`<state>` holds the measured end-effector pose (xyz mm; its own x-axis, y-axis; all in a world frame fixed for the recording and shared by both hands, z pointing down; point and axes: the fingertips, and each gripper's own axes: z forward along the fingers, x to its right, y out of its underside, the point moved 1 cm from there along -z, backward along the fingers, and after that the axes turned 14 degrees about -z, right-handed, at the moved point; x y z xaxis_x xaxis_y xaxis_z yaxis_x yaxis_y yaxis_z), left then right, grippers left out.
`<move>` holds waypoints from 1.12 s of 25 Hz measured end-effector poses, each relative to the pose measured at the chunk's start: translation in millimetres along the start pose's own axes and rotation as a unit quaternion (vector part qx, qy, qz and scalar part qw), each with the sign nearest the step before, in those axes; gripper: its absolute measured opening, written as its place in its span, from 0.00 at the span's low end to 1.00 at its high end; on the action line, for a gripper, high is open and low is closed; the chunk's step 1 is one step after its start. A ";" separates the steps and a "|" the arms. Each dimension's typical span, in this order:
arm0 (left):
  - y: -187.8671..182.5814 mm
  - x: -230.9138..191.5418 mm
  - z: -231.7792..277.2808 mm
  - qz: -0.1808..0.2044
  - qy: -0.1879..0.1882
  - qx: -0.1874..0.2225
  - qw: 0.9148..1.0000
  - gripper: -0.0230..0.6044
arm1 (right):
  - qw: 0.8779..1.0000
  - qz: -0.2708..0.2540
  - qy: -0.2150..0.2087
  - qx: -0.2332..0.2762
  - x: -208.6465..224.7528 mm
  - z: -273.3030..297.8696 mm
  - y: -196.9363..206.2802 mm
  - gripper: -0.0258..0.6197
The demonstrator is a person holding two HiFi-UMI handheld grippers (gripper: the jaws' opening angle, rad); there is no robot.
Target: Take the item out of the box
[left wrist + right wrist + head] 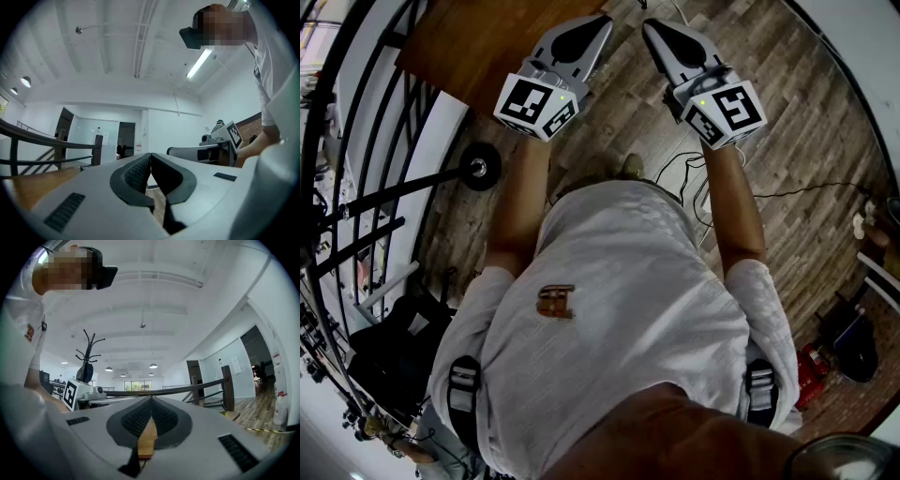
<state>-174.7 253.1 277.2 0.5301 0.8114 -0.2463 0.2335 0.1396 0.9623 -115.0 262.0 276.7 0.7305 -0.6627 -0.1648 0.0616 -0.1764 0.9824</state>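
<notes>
No box and no item show in any view. Both grippers are held out in front of the person's chest, side by side above the wooden floor. In the head view my left gripper (598,19) and my right gripper (649,26) point away from the body, jaws closed tip to tip. The left gripper view has my left gripper (150,154) shut with nothing between its ribbed pads. In the right gripper view my right gripper (151,398) is also shut and empty; only brown wood shows through the slit behind its tips.
A brown wooden tabletop (478,42) lies just ahead of the left gripper. A black railing (356,141) runs along the left. A round black stand base (478,169) and cables (694,169) lie on the plank floor. A coat stand (86,357) rises beyond.
</notes>
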 end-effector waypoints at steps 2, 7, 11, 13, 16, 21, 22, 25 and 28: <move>-0.9 0.1 -1.6 0.000 0.002 0.000 1.000 0.07 | 1.000 0.000 0.004 0.000 -1.0 0.6 -0.8 0.09; -1.0 -1.0 0.2 -0.002 0.003 -0.001 1.000 0.07 | 1.000 -0.003 0.007 -0.005 0.5 1.4 1.6 0.09; 1.6 -0.4 6.0 -0.003 0.002 -0.002 1.000 0.07 | 1.000 -0.001 0.007 -0.008 2.3 -0.5 5.8 0.09; 2.7 1.2 9.3 -0.003 0.002 -0.003 1.000 0.07 | 1.000 0.002 0.005 -0.003 5.3 -3.6 4.5 0.09; 4.1 4.4 17.0 0.000 -0.001 -0.002 1.000 0.07 | 1.000 0.007 0.011 0.002 17.6 -11.5 3.1 0.09; 3.5 8.9 36.2 0.010 -0.013 0.005 1.000 0.07 | 1.000 0.005 0.011 0.004 43.3 -25.8 3.0 0.09; 4.6 10.4 41.2 0.013 -0.013 0.006 1.000 0.07 | 1.000 0.005 0.010 0.005 48.7 -28.4 3.7 0.09; 11.5 14.5 57.6 0.019 -0.014 0.004 1.000 0.07 | 1.000 0.001 0.004 0.006 64.0 -35.6 9.4 0.09; 15.2 16.3 69.2 0.019 -0.021 0.006 1.000 0.07 | 1.000 -0.007 -0.004 0.004 77.2 -39.3 16.2 0.09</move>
<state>-106.1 229.2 279.8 0.5729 0.7908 -0.2152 0.2227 0.1026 0.9695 -31.0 236.6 283.3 0.7247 -0.6653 -0.1794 0.0667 -0.1914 0.9793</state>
